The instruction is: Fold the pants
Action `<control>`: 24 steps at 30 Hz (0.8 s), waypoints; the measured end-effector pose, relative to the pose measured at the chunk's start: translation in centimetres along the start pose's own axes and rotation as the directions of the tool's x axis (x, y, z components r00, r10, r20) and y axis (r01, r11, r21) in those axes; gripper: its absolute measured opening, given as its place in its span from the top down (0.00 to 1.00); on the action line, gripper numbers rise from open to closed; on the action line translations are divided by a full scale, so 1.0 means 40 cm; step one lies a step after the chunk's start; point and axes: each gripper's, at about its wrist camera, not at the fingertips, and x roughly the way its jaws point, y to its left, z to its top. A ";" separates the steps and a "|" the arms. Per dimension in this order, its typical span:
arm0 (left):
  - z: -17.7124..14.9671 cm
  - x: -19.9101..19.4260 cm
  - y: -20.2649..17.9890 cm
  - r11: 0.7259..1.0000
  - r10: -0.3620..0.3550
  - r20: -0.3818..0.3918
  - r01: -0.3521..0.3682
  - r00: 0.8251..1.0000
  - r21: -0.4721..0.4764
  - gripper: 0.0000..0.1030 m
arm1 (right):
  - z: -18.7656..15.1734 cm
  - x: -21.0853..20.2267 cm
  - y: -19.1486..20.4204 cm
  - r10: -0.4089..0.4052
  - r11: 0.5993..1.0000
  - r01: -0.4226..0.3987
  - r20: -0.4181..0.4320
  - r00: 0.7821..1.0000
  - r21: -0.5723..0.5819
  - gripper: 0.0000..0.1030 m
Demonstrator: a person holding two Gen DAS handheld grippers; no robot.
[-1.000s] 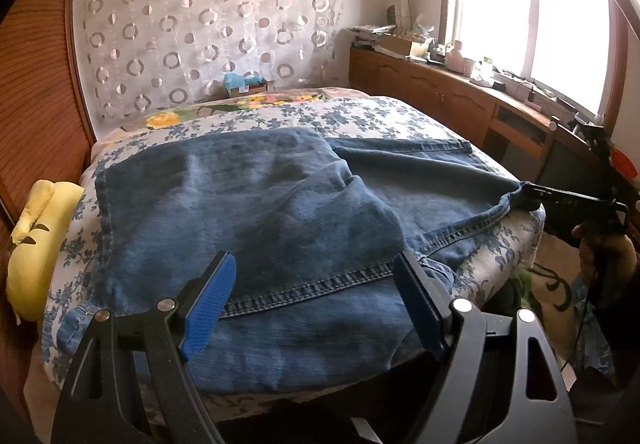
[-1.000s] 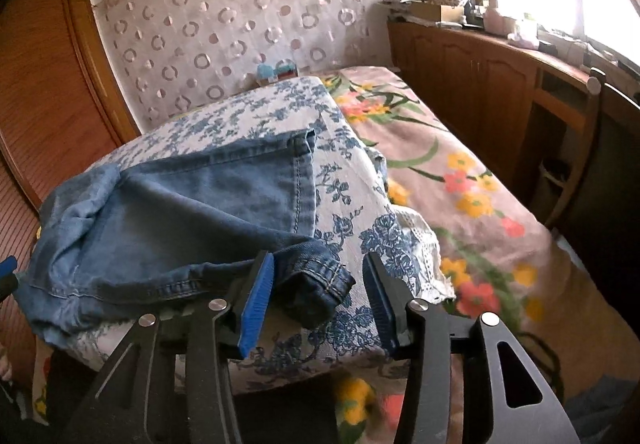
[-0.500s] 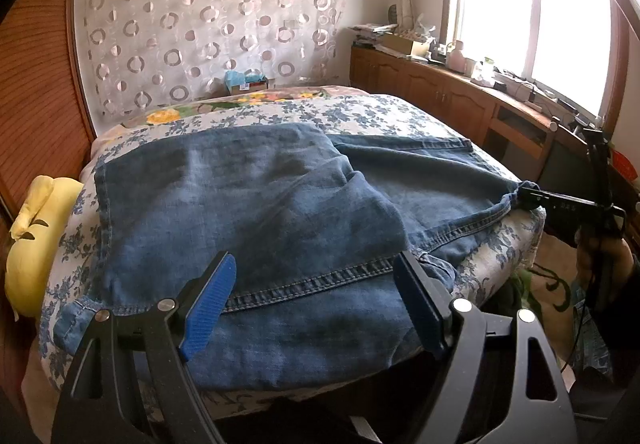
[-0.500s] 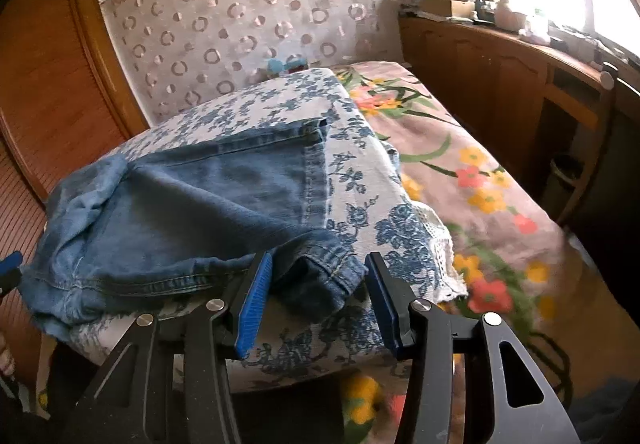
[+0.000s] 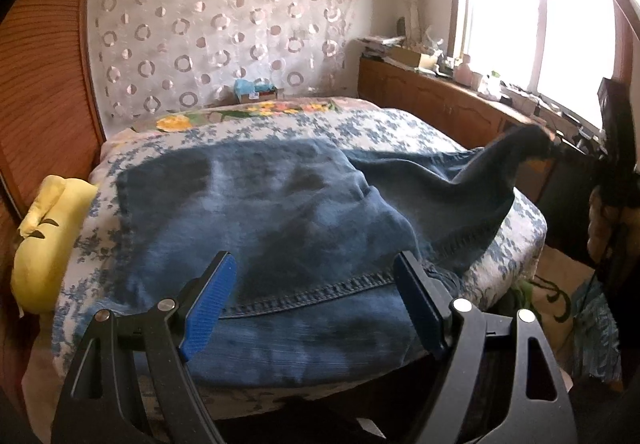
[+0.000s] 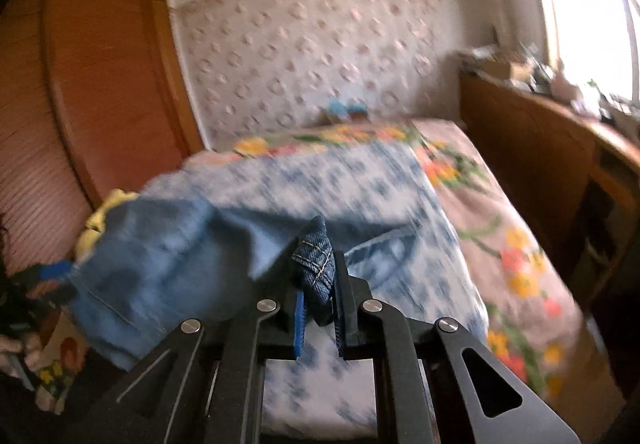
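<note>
Blue denim pants (image 5: 256, 220) lie spread over the bed, waistband side near me in the left wrist view. My left gripper (image 5: 316, 300) hovers open just above the stitched hem, nothing pinched between its blue pads. My right gripper (image 6: 318, 284) has its jaws closing and pressed on a bunched leg cuff (image 6: 316, 260), which sticks up between the pads. In the left wrist view that leg (image 5: 504, 172) is pulled up off the bed's right side into a peak, with the right gripper (image 5: 560, 152) at its tip. The rest of the pants (image 6: 168, 256) trail left, blurred.
The bed carries a blue floral sheet (image 5: 380, 132) and a flowered quilt (image 6: 500, 212). A yellow pillow (image 5: 48, 236) lies at its left edge. Wooden cabinets (image 5: 440, 104) with clutter run under the window on the right. A wooden wardrobe (image 6: 100, 84) stands left.
The right gripper shut on the leg cuff and rose, lifting that leg off the bed's edge into a peak. The left gripper stayed open in the same place.
</note>
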 end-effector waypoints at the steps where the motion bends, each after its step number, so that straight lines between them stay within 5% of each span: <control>1: 0.002 -0.009 0.007 1.000 0.004 0.009 -0.004 1.000 -0.005 0.21 | 0.024 -0.007 0.024 0.019 1.000 -0.019 0.019 1.000 -0.024 0.89; 8: 0.015 -0.072 0.063 0.999 0.029 0.059 -0.026 0.998 -0.042 0.21 | 0.170 -0.025 0.250 0.219 0.958 -0.196 0.095 0.971 -0.208 0.89; 13: -0.003 -0.097 0.109 0.996 0.050 0.072 -0.044 0.996 -0.083 0.21 | 0.197 0.026 0.420 0.344 0.894 -0.323 0.012 0.939 -0.311 0.88; 18: -0.016 -0.087 0.138 0.994 0.061 0.048 -0.056 0.997 -0.097 0.21 | 0.174 0.099 0.484 0.331 0.878 -0.341 -0.088 0.940 -0.335 0.64; 24: -0.019 -0.065 0.132 0.994 0.055 0.029 -0.052 0.998 -0.093 0.21 | 0.170 0.111 0.429 0.272 0.907 -0.289 -0.099 0.957 -0.305 0.58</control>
